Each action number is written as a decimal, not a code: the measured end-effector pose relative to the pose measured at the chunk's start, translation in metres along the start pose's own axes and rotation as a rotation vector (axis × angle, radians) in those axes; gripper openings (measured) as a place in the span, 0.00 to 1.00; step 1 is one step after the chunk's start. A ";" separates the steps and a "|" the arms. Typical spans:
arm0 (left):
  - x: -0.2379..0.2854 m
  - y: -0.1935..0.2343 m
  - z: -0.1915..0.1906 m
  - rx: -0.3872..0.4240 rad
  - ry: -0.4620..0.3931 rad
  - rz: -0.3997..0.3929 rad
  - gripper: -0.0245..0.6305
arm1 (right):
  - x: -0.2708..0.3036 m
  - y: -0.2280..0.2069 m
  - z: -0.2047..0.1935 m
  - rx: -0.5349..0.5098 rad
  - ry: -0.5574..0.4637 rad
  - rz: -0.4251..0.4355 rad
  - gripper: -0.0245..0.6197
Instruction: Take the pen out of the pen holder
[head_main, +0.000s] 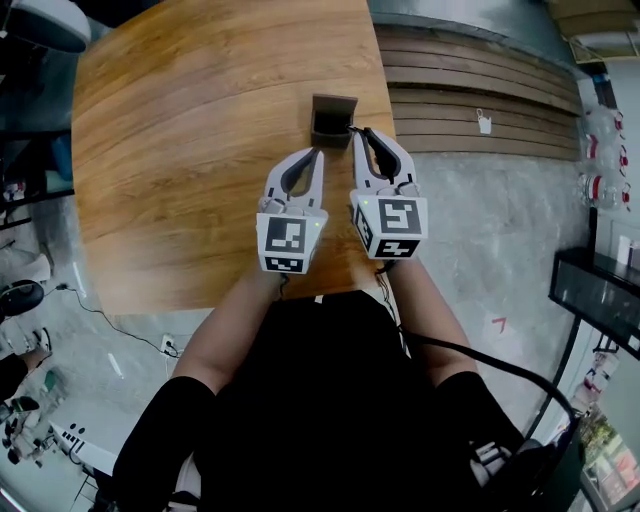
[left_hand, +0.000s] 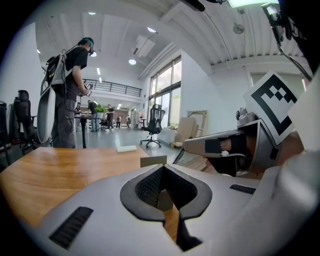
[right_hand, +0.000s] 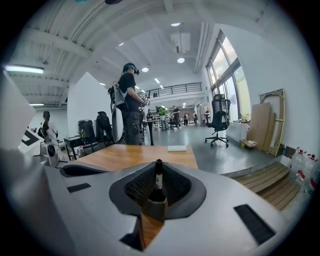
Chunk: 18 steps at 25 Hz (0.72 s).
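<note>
A dark brown square pen holder (head_main: 333, 103) stands near the right edge of the wooden table (head_main: 190, 150). In the right gripper view a black pen (right_hand: 158, 182) stands upright in the holder (right_hand: 156, 210), seen through the gap behind the closed tips. My right gripper (head_main: 356, 132) (right_hand: 159, 164) is shut, its tips at the holder's near right corner and in line with the pen's top; I cannot tell whether they touch. My left gripper (head_main: 319, 152) (left_hand: 163, 167) is shut on nothing, just short of the holder (left_hand: 153, 161).
The table's right edge runs right beside the holder, with a slatted wooden platform (head_main: 480, 100) and grey floor beyond. A flat white object (right_hand: 177, 148) lies at the table's far end. A person (right_hand: 131, 105) stands past the table, near an office chair (right_hand: 219, 120).
</note>
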<state>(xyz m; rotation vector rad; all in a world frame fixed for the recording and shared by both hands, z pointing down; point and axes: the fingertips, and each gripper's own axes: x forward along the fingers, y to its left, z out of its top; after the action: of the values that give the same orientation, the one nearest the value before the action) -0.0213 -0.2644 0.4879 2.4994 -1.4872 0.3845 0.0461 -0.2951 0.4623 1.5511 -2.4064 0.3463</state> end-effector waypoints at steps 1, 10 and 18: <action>-0.005 -0.001 0.006 0.004 -0.011 0.001 0.04 | -0.007 0.002 0.008 -0.005 -0.014 -0.003 0.08; -0.051 -0.018 0.058 0.063 -0.105 0.017 0.04 | -0.073 0.015 0.071 -0.044 -0.143 -0.029 0.08; -0.085 -0.021 0.095 0.097 -0.183 0.030 0.04 | -0.117 0.037 0.111 -0.092 -0.229 -0.035 0.08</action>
<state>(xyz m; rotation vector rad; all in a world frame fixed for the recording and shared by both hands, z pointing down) -0.0305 -0.2131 0.3696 2.6532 -1.6106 0.2440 0.0494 -0.2175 0.3158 1.6695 -2.5192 0.0517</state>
